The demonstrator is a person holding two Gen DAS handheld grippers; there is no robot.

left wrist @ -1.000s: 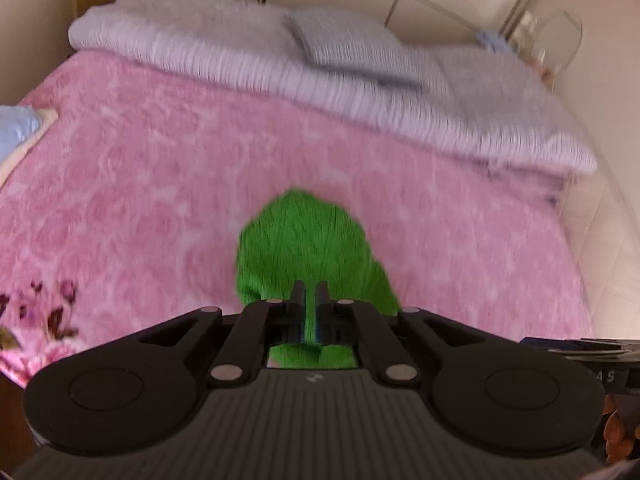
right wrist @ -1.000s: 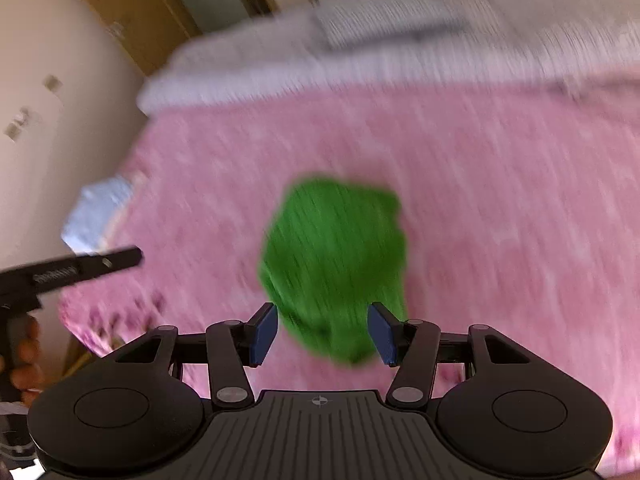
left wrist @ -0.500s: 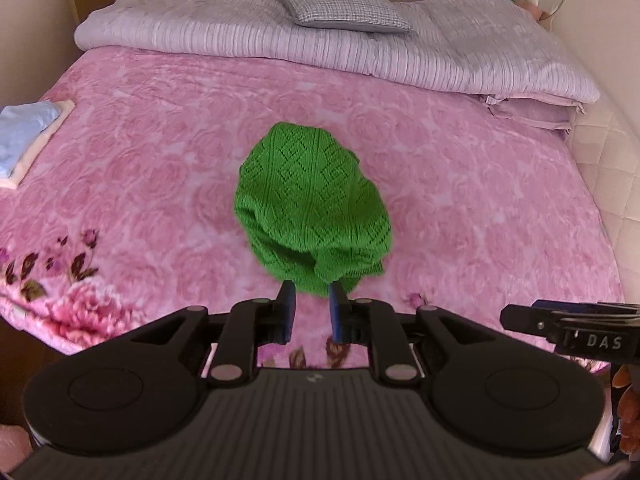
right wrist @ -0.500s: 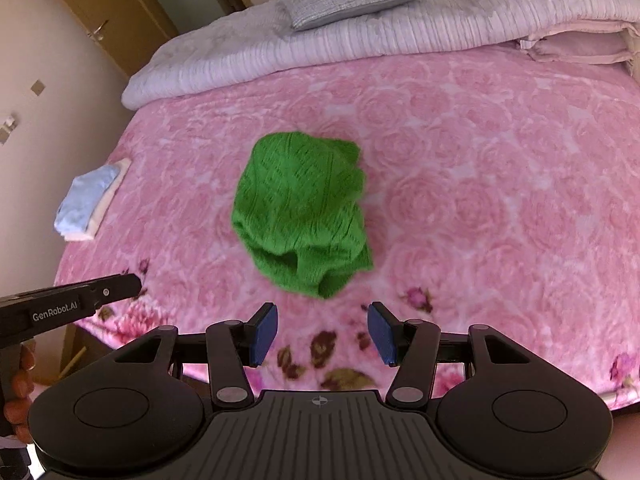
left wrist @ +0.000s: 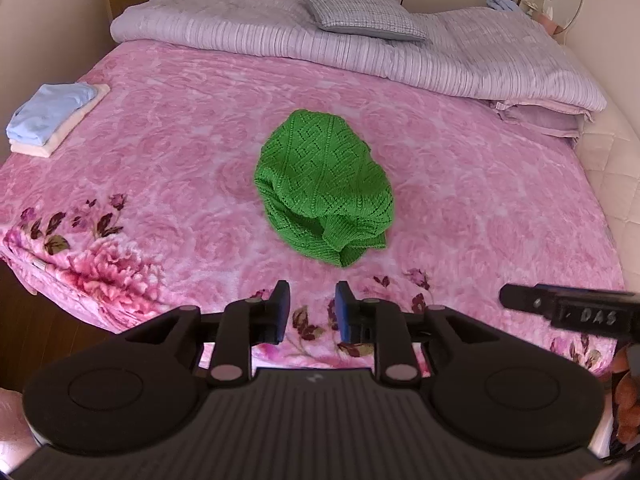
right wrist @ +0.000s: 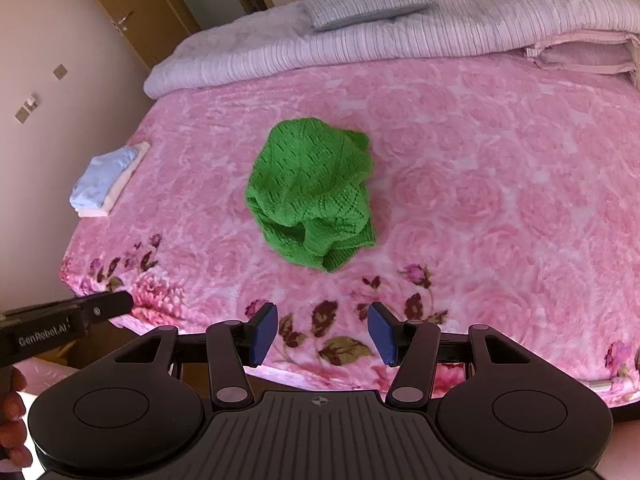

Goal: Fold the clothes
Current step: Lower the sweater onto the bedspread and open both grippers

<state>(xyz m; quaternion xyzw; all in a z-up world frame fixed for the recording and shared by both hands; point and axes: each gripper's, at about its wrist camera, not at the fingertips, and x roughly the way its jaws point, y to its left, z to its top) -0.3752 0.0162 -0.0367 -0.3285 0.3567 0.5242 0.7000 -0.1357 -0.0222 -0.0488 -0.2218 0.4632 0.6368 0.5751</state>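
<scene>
Left gripper (left wrist: pixel 309 306): blue-padded jaws opening, nothing between them, poised over the near edge of the pink rose-patterned bed blanket (left wrist: pixel 168 184). Right gripper (right wrist: pixel 323 334): jaws spread wide, released, empty, also at the near edge.

Writing: "DAS" on the right tool's arm in the left view; "GenRobot.AI" on the left tool's arm in the right view.

Crumpled green openwork-knit sweater (left wrist: pixel 326 184) lies bunched mid-blanket, apart from both grippers. Folded light-blue and cream clothes stack (left wrist: pixel 52 116) at the left edge. Lilac ribbed quilt (left wrist: pixel 360 48) and grey checked pillow (left wrist: pixel 362 14) along the far edge. Brown wooden door (right wrist: pixel 132 12) beyond.
</scene>
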